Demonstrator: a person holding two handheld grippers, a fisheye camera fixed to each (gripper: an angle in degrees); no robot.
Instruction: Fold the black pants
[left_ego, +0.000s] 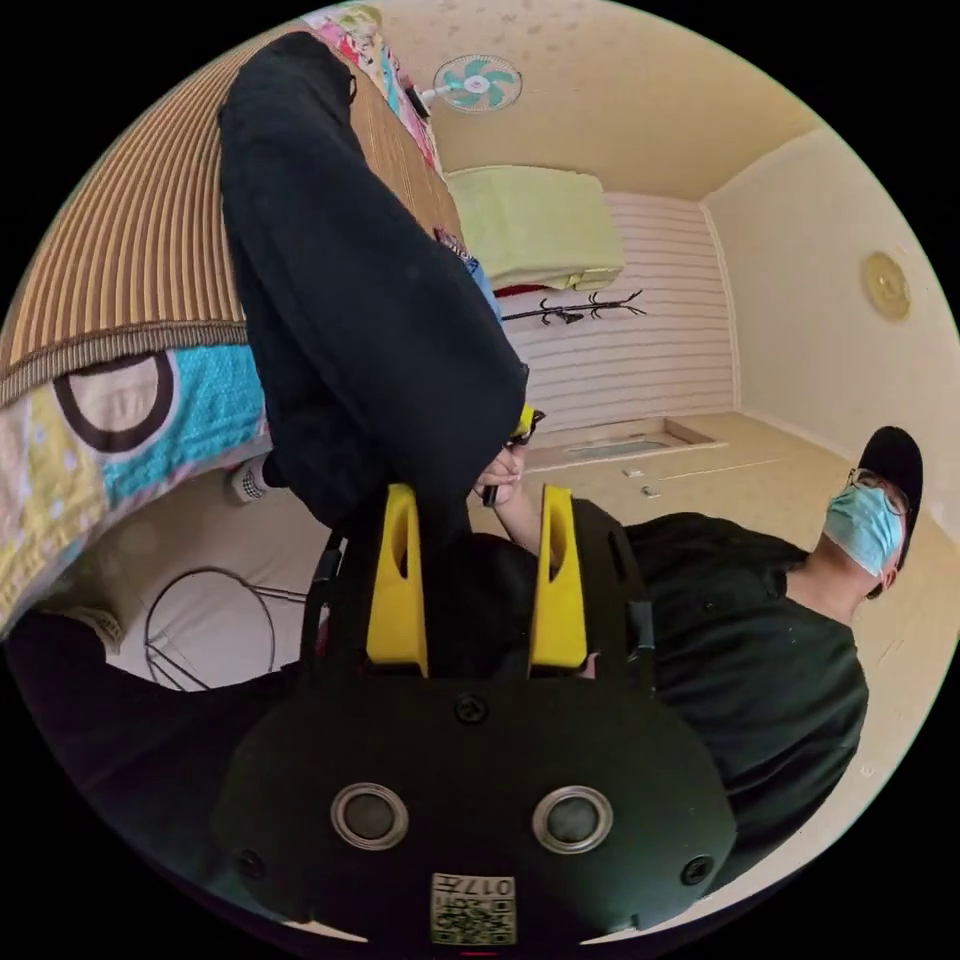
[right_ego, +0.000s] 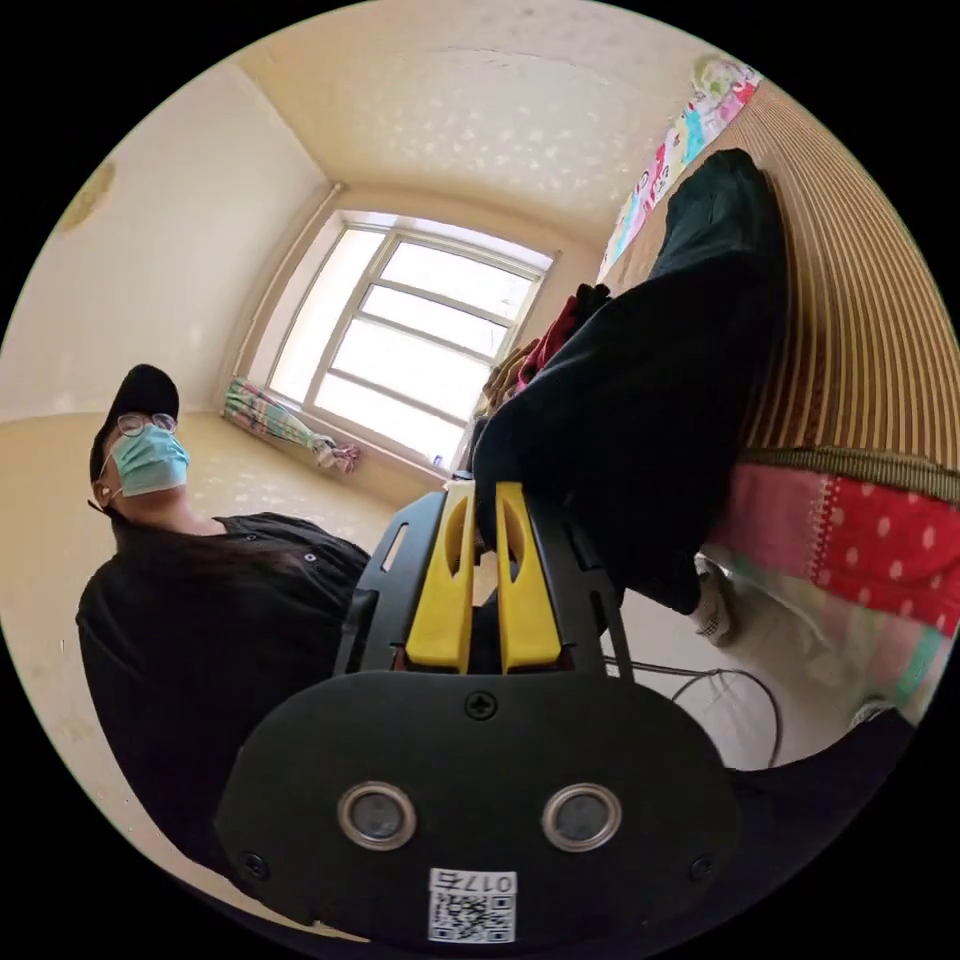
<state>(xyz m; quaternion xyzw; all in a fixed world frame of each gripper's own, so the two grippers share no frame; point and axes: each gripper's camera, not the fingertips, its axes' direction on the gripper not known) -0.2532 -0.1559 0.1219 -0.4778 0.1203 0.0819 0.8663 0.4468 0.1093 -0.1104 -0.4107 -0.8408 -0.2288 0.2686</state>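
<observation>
The black pants (left_ego: 360, 300) drape off a striped bed mat (left_ego: 130, 250) and hang down toward my left gripper (left_ego: 478, 495). Its yellow jaws stand wide apart, with a dark fold of the pants reaching between them. Just beyond, a hand (left_ego: 505, 470) and the yellow tip of the other gripper (left_ego: 522, 422) sit at the hem. In the right gripper view the pants (right_ego: 640, 400) rise along the mat (right_ego: 860, 330), and my right gripper (right_ego: 485, 490) has its jaws nearly together, pinching the cloth's edge.
A patchwork quilt (left_ego: 120, 430) hangs over the bed edge (right_ego: 850, 550). The person in a black shirt (left_ego: 740, 620) stands close behind both grippers (right_ego: 200, 620). Folded clothes (right_ego: 540, 350) lie before a window (right_ego: 420, 340). A wire frame (left_ego: 210, 630) rests below the bed.
</observation>
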